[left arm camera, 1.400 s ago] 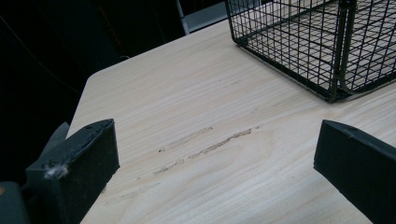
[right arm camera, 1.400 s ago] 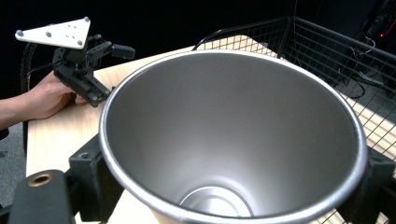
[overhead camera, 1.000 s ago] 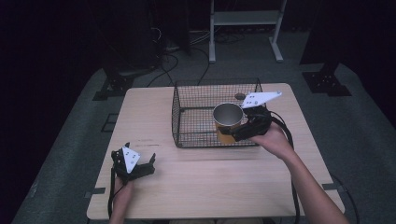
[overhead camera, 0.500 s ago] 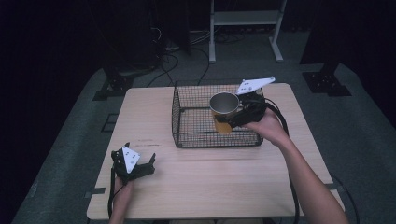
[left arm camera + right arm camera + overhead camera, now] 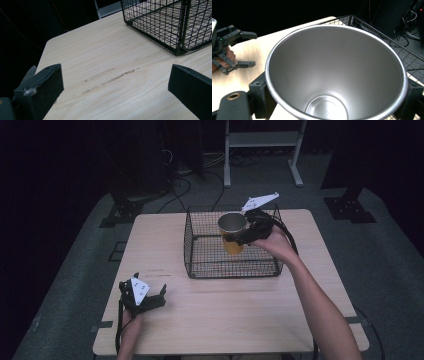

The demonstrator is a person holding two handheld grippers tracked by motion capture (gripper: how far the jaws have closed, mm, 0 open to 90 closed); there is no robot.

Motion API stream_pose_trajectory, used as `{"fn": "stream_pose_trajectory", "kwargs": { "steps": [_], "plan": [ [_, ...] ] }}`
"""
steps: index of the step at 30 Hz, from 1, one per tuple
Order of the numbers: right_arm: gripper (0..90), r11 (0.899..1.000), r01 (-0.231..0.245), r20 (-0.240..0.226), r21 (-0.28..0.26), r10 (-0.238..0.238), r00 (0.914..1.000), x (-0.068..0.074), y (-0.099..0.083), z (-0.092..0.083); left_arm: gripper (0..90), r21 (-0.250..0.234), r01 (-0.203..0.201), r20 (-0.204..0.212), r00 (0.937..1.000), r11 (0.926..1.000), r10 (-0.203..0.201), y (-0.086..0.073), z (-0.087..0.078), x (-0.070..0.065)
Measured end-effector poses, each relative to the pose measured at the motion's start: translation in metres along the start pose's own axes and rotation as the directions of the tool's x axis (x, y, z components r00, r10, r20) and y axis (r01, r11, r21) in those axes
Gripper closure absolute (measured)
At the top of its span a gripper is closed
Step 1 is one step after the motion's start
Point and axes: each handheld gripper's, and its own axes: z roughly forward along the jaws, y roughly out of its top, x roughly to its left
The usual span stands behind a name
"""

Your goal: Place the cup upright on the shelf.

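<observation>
Dark room, pale wooden table point(image 5: 225, 310) with a black wire basket point(image 5: 200, 265) standing toward its far side. Right gripper point(image 5: 240, 237) clamps a metal cup point(image 5: 232, 222) with an orange outer wall, upright above the basket's interior; the jaws press on opposite sides just below the rim. Empty, thin-walled and rigid, the cup should be light, but its smooth steel interior point(image 5: 337, 75) suggests a slippery, tapering surface, so a hold high on the wall looks safest. Left gripper point(image 5: 150, 297) rests near the table's front left, jaws spread wide on nothing.
</observation>
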Motion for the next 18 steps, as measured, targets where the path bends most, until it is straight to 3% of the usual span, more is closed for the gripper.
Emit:
{"fn": "stream_pose_trajectory", "kwargs": {
  "steps": [8, 18],
  "plan": [
    [12.6, 1.000, 0.008, -0.004, 0.011, -0.008, 1.0000, -0.008, 0.009, 0.021, 0.0, 0.000, 0.003, 0.001, 1.0000, 1.0000, -0.003, 0.000, 0.000, 0.001],
    [12.6, 0.996, -0.026, -0.012, 0.082, 0.027, 0.9996, -0.026, -0.006, 0.051, 0.0, -0.001, 0.009, 0.001, 1.0000, 1.0000, -0.009, 0.000, 0.000, 0.001]
  ]
}}
